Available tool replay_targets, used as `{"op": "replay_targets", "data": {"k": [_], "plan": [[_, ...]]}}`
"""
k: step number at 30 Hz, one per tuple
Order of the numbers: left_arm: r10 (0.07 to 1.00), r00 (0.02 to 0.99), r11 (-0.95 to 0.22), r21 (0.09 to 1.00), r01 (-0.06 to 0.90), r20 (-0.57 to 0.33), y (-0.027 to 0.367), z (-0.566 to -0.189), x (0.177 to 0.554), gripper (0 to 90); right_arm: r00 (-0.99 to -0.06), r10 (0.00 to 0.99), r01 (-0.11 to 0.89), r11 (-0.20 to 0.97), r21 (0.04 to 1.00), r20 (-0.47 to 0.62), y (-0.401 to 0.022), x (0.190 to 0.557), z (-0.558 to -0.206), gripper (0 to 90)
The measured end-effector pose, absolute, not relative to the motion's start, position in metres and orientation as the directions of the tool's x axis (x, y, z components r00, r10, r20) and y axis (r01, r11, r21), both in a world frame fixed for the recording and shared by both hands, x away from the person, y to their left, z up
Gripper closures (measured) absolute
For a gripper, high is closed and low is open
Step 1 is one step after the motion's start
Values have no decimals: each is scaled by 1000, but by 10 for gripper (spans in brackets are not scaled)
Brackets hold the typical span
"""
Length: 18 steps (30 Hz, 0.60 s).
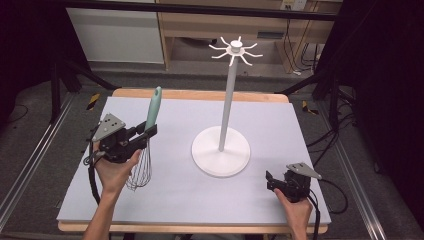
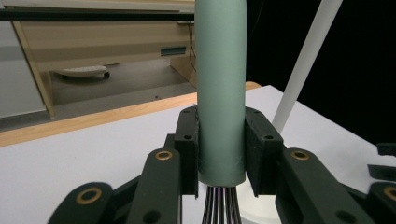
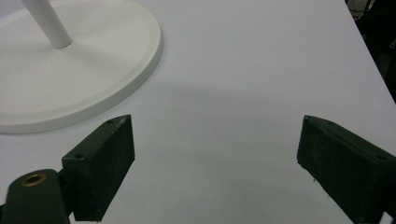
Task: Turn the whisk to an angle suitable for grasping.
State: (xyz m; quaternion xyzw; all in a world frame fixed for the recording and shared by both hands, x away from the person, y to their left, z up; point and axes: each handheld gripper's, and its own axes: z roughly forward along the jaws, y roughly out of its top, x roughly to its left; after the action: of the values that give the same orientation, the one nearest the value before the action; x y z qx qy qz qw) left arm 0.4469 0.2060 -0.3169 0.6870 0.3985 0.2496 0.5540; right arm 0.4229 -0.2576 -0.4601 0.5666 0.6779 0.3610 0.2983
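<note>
While my left tool (image 1: 142, 134) is gripping the whisk (image 1: 148, 131) upright at centre left, my right tool (image 1: 270, 181) is idling agape, empty; hanging on the stand (image 1: 224, 131) seemingly remains.

The left gripper (image 1: 145, 134) clamps a whisk (image 1: 146, 140) by its mint handle, wires hanging below. Right of it stands a white stand (image 1: 221, 150); the right gripper (image 1: 270, 181) sits beyond.
</note>
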Motion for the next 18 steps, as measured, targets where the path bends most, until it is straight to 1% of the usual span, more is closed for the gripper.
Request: {"op": "replay_targets", "data": {"k": [18], "plan": [[802, 593, -71, 975, 208, -68, 189, -296, 447, 687, -184, 983, 550, 104, 829, -1, -258, 423, -460, 118]]}}
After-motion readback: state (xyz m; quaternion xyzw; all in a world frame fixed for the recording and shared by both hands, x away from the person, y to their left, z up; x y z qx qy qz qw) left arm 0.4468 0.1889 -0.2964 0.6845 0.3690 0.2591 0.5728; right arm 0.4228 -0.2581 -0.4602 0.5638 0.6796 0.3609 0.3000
